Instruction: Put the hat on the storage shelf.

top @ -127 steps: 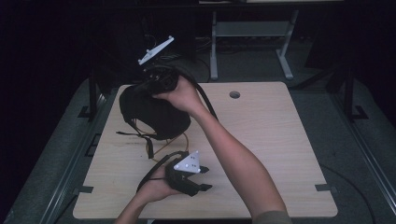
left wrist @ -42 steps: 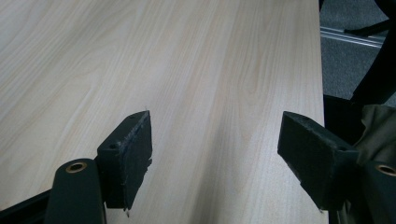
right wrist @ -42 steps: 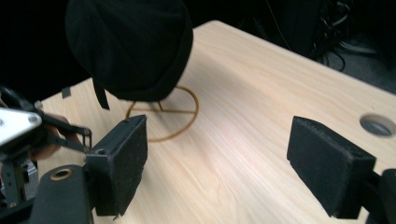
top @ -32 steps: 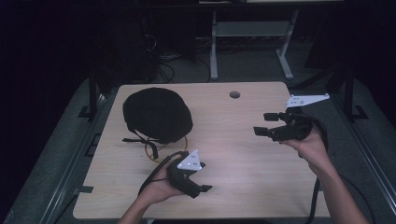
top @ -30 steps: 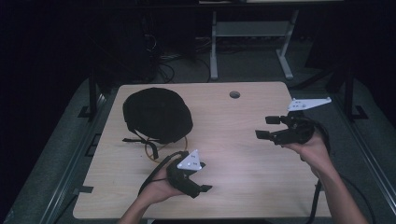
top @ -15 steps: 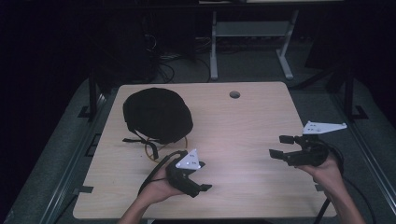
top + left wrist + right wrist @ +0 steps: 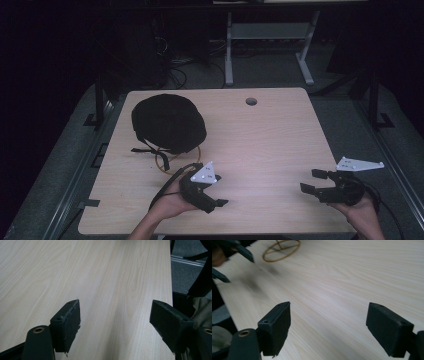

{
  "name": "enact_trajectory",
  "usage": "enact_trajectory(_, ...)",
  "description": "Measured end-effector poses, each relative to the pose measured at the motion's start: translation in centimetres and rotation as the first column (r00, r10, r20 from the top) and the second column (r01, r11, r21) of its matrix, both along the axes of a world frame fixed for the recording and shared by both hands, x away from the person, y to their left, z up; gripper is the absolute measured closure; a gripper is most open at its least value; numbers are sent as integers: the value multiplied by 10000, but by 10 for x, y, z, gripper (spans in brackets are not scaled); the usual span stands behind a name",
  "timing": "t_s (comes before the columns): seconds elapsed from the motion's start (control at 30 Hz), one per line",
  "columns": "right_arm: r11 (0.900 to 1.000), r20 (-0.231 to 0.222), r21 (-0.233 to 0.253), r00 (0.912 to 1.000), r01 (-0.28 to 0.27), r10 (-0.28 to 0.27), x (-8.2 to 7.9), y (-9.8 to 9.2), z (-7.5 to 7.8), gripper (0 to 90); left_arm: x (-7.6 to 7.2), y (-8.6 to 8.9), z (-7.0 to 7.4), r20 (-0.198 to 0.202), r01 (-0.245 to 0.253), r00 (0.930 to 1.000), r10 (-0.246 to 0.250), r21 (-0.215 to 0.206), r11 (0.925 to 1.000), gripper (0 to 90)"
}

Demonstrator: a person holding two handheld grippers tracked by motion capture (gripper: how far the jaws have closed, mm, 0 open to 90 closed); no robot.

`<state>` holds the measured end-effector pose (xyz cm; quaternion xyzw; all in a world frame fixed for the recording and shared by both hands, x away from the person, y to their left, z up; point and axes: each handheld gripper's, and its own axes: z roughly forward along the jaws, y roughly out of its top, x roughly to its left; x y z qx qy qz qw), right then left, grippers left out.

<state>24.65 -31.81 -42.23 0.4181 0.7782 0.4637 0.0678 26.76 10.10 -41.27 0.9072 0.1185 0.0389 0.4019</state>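
I hold both tools low at the near edge of the table [image 7: 280, 130], jaws spread wide and empty: the left gripper [image 7: 216, 196] near centre, the right gripper [image 7: 311, 182] at the near right corner. The black helmet [image 7: 169, 122] sits far left, its strap and yellow cord loop [image 7: 161, 161] trailing toward me. My worry: reaching from here, a jaw could snag that loop and drag the helmet.

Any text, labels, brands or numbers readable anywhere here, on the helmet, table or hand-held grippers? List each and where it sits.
None can be read.
Black helmet: no marking visible.
Table: bare wood grain, no print.
Left hand-held gripper and right hand-held gripper: no lettering on the jaws or grey plates.
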Motion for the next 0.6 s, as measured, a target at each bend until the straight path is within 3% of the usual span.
enact_trajectory(0.3, 9994, 13, -95, 9995, 328, -327, -21, -2, -23, 185, 1, -3, -1, -69, -60, 10000, 60, -39, 10000, 248)
enact_trajectory(0.37, 9990, 122, 109, 9990, 429, -430, -26, 0, -28, 180, 1, -4, -2, -59, -79, 10000, 79, -49, 10000, 248)
enact_trajectory(0.47, 9938, 331, 813, 9963, 763, -792, -36, 0, -36, 180, 2, -4, -2, -109, -116, 9999, 115, -101, 9999, 248)
enact_trajectory(0.53, 9942, 514, 754, 9955, 761, -801, -42, 0, -38, 180, 2, -4, -1, -143, -162, 9998, 158, -238, 9996, 248)
enact_trajectory(0.6, 9892, 375, 1172, 9949, 884, -934, -43, -5, -42, 180, 3, -3, 2, -131, -168, 9998, 164, -335, 9993, 248)
